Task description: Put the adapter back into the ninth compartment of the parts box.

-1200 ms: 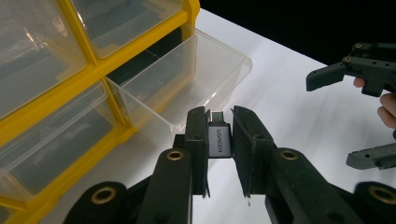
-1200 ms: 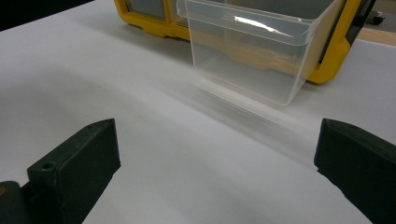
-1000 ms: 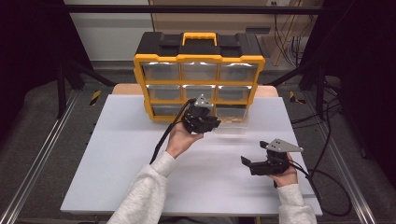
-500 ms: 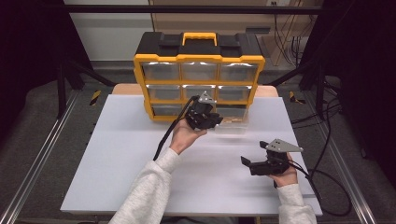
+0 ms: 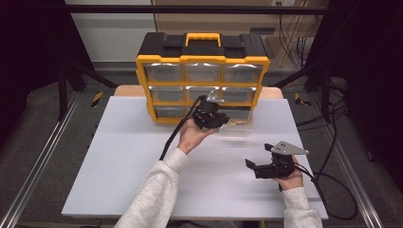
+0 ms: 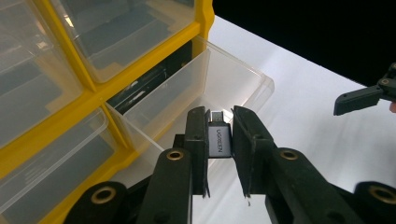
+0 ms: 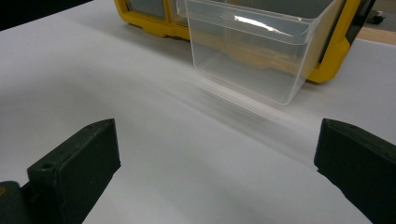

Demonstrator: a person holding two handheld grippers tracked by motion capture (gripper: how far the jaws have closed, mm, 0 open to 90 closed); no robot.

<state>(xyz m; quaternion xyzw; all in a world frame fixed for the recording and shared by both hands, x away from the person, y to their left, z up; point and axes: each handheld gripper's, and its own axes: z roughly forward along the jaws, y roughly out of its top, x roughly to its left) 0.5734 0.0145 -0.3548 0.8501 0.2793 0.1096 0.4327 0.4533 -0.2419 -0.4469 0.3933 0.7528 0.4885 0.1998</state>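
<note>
A small grey adapter [image 6: 219, 140] marked UGREEN is pinched between the jaws of my left gripper [image 6: 219, 135], which is shut on it. It hangs over the near end of a clear plastic drawer [image 6: 243, 79] pulled out of the bottom right slot of the yellow and black organizer [image 5: 202, 61]. From above, the left gripper [image 5: 221, 119] sits just in front of the organizer, beside the drawer [image 5: 235, 129]. My right gripper [image 5: 250, 164] rests low at the table's right front, open with nothing between its jaws [image 7: 217, 158]. It faces the drawer [image 7: 252, 60].
The organizer [image 6: 93, 98] has rows of shut clear drawers and stands at the back of the white table [image 5: 123, 166]. Cables trail from both grippers, and more lie on the floor at the right. A black frame surrounds the table.
The left gripper, with the adapter in it, has shifted slightly toward the organizer and the drawer. The right gripper has kept still.
</note>
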